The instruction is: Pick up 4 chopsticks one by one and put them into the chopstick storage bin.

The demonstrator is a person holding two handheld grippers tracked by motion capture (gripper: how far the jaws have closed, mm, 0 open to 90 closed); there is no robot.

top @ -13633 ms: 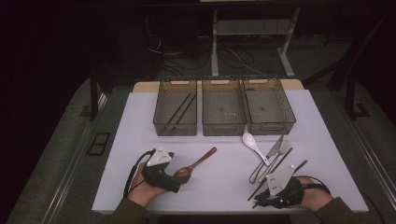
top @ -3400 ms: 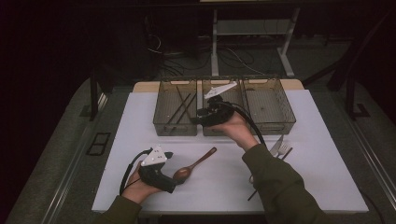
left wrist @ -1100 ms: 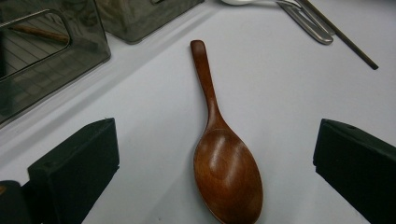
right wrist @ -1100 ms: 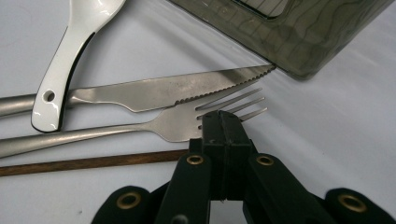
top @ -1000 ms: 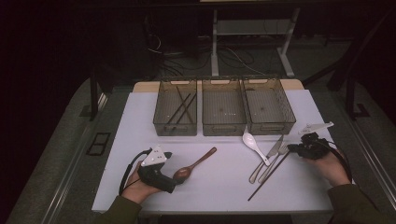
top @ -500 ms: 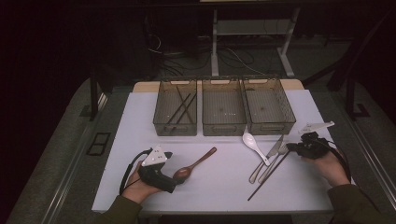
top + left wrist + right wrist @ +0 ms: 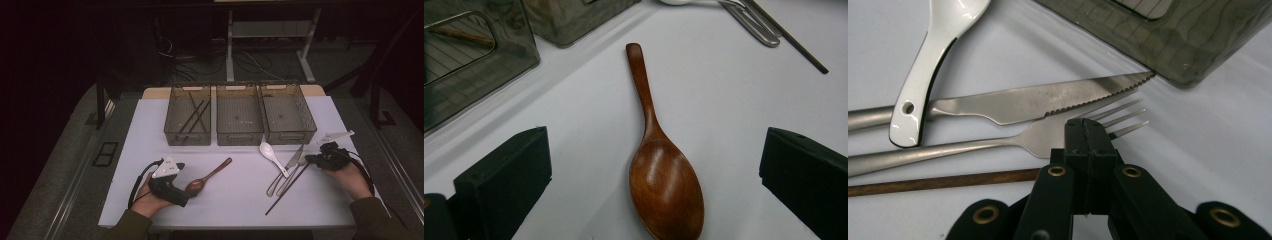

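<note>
Right gripper view: right gripper [image 7: 1087,131], jaws pressed together, over fork [image 7: 998,142] beside knife [image 7: 1038,102].

A white rectangular surface [image 7: 150,135] carries everything. Along its far edge stand three smoky translucent plastic bins side by side: the left bin [image 7: 176,131] holds dark thin sticks, while the middle bin [image 7: 239,135] and the right bin [image 7: 310,127] sit next to it. Nearer the front left lies a brown wooden spoon [image 7: 207,177], its bowl toward the person. To the right lie a white ceramic spoon [image 7: 270,153], a silver serrated table knife [image 7: 1048,100] and a silver fork [image 7: 998,142] close together, with a thin dark wooden chopstick [image 7: 282,192] stretched diagonally just beside them.
</note>
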